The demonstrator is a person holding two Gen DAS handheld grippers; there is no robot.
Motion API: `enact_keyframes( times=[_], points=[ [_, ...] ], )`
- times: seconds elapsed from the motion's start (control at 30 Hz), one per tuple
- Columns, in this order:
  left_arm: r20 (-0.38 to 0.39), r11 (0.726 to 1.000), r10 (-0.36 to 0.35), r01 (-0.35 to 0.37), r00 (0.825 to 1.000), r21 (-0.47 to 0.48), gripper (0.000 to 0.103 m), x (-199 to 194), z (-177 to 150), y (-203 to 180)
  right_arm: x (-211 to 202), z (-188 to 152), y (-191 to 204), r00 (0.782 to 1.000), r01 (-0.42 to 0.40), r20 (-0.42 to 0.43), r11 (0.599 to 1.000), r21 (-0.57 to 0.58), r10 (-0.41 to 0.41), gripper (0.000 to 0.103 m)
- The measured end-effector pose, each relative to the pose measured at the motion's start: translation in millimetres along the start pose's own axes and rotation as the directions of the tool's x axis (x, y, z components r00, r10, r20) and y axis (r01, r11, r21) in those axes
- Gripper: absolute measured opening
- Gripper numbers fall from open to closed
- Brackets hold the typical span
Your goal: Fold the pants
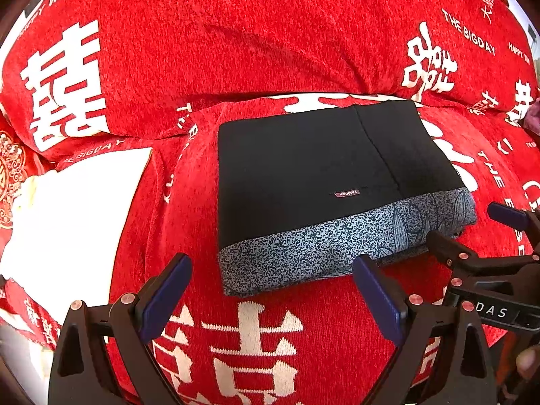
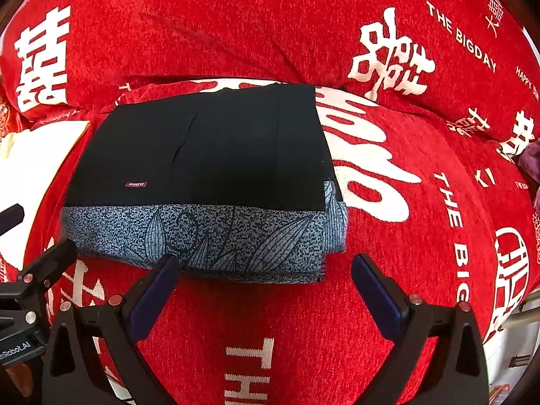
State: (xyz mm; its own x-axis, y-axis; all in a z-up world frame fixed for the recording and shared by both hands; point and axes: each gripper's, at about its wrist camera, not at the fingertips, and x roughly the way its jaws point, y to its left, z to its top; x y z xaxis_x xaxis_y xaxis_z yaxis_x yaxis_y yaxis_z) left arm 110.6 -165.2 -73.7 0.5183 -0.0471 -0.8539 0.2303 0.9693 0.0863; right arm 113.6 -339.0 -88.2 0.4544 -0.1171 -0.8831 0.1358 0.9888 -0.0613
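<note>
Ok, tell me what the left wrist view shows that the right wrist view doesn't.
Only the left wrist view shows the left gripper with fingers spread and a "DAS" label on the right gripper's body.

Only the right wrist view shows the right gripper with fingers spread and the leaf print along the pants' edge close up.

Both show the folded pants on the red sofa cover, ungripped.
</note>
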Motion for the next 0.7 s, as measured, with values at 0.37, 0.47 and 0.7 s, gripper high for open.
enact_keyframes(
  times=[0.37, 0.47, 0.7],
  points=[
    [0.001, 1.000, -0.002, 0.002, 1.000, -0.001, 0.096, -0.6, 1.2, 0.6, 1.8, 0.8, 1.1, 1.000, -0.003, -0.004, 1.000, -0.007, 0.003, 0.102],
    [0.001, 1.000, -0.005, 0.005, 1.000, -0.001, 0.096, -0.9, 0.6, -0.5, 2.4, 0.7, 2.0, 1.000, -0.002, -0.005, 1.000, -0.010, 0.001, 0.102],
    [-0.011, 0.999, -0.027, 0.027, 1.000, -0.040, 0.096, 0.3, 0.8, 2.9, 2.4, 1.7, 3.2, 1.000, -0.004, -0.004, 1.000, -0.015, 0.003, 0.102]
  ],
)
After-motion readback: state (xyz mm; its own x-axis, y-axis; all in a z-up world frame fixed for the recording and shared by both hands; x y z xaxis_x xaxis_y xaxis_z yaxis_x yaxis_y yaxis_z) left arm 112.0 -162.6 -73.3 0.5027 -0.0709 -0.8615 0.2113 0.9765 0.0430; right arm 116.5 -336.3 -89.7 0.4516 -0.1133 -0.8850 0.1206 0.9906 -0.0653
